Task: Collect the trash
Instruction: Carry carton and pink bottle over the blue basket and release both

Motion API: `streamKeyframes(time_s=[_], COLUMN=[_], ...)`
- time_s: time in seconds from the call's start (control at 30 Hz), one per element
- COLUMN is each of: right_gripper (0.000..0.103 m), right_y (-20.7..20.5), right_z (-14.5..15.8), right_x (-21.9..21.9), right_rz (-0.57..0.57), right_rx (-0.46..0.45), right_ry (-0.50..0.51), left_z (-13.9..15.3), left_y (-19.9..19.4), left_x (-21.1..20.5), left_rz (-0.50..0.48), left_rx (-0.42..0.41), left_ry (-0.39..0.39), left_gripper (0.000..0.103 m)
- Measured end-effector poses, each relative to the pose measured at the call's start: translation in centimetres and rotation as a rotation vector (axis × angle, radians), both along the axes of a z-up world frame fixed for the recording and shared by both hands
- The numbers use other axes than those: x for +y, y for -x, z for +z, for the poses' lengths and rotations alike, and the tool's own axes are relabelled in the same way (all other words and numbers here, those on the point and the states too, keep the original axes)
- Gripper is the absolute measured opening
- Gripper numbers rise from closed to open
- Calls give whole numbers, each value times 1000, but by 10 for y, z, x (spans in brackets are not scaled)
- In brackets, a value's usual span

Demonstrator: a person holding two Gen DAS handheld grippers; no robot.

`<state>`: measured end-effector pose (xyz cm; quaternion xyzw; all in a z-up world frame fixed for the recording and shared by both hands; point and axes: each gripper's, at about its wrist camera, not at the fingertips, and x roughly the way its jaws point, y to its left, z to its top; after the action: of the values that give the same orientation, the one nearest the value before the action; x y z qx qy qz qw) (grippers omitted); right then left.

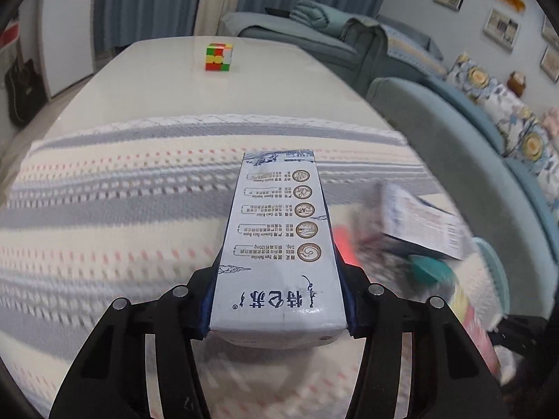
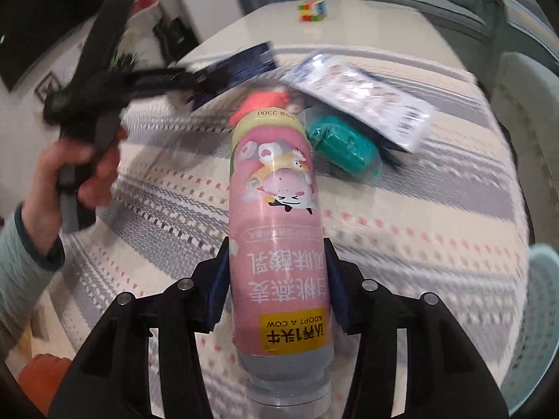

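Observation:
My left gripper (image 1: pixel 279 279) is shut on a white and blue milk carton (image 1: pixel 276 230), which points away from me above the striped cloth. In the right wrist view the same gripper (image 2: pixel 195 80) is a dark blur at upper left, held by a person's hand (image 2: pixel 70 174). My right gripper (image 2: pixel 276 269) is shut on a pink yoghurt bottle (image 2: pixel 276 181), its neck toward the camera. On the cloth beyond the bottle lie a white printed carton (image 2: pixel 360 97), a crumpled teal lump (image 2: pixel 346 150) and a red piece (image 2: pixel 262 101).
A striped cloth (image 1: pixel 104 209) covers the near part of the white table (image 1: pixel 272 80). A colour cube (image 1: pixel 219 56) stands at the far end. A teal sofa (image 1: pixel 436 122) runs along the right. A light-blue basket (image 2: pixel 545 296) sits at the right edge.

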<state>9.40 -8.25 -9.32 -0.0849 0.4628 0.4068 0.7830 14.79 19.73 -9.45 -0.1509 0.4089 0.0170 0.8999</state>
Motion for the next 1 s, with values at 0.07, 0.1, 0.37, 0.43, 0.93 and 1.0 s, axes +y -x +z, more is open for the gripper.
streamKeyframes(time_s=[0.07,0.1,0.37,0.43,0.93,1.0], right_gripper=[46,46,46,46,46,46], right_y=[4,3,12,13,1,-5], right_z=[9,14,65,77,99,93], right_x=[-18,-26,-107,-129,-292,-305], right_rz=[-30,-42,-223,-287,-685,-729], right_rx=[-8,-13,-75,-86,-108,-105], right_ry=[-24,-33,-117,-135,-110,-89], left_z=[5,6,61,75,132,125], left_y=[19,24,59,63,44,32], left_x=[-9,-13,-81,-105,-293,-314], left_rz=[4,3,-118,-162,-444,-462], left_rx=[-21,-33,-147,-159,-199,-185], left_ry=[47,66,156,150,133,124], left_gripper=[51,51,51,51,51,51])
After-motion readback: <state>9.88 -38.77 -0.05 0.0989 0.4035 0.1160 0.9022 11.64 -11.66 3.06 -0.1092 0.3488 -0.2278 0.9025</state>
